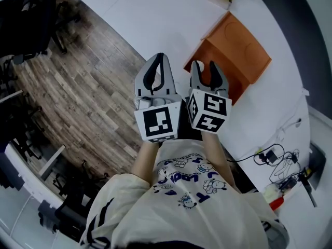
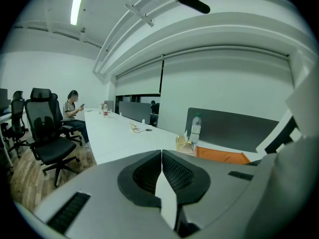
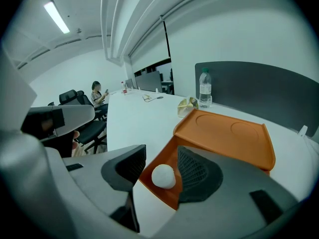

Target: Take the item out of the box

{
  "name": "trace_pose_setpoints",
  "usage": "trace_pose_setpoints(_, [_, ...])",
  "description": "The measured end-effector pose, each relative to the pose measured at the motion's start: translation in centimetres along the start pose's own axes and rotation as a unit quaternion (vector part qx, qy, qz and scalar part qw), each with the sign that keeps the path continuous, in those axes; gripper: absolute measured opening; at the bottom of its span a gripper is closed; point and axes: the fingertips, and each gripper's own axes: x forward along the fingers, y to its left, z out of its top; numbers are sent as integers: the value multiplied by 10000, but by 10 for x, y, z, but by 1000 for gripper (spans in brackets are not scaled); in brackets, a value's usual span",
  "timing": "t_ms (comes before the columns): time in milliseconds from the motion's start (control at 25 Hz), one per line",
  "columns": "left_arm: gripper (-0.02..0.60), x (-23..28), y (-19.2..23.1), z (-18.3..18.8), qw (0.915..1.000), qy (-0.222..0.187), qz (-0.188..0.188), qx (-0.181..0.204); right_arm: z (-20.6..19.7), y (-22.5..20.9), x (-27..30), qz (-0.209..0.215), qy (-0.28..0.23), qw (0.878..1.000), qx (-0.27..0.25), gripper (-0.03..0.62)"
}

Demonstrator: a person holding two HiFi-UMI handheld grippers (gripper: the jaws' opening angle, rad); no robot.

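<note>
White tabletop (image 1: 155, 14) runs the length of an office room, with wood-look flooring (image 1: 78, 82) beside it and black office chairs (image 2: 45, 133) drawn up along its far side, where a person (image 2: 74, 108) is seated. An orange box (image 1: 236, 51) is set close to the table's near edge. Its lid (image 3: 229, 133) is open and raised behind the lower half, and two shallow round impressions are seen in it. A small white ball (image 3: 163, 176) lies in the open lower half, by the corner nearest the table's edge.

The right gripper (image 1: 205, 71) is held over that corner with its jaws wide apart. In the right gripper view the ball is seen between them, just beside the right-hand pad, and it is not clamped. The left gripper (image 1: 160, 58) is held next to the right one, above the table's edge, with its jaws closed together and nothing between them.

Beyond the box, a clear water bottle (image 3: 205, 87) stands upright next to a crumpled yellowish wrapper (image 3: 187, 105), in front of a dark grey partition panel (image 3: 259, 88). A tangle of cables (image 1: 280, 162) lies at the table's right-hand edge.
</note>
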Motion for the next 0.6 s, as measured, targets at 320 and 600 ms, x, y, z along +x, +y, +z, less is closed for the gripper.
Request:
trace_pose_setpoints(320, [18,2,-1,-11,9999,156,0,47,-18,-4,7,-29,346,9994,-27,196])
trace_pose_setpoints(600, [18,3,0,-19,9997,254,11,39,-29,-3,13,-38,554,9984,-45,198])
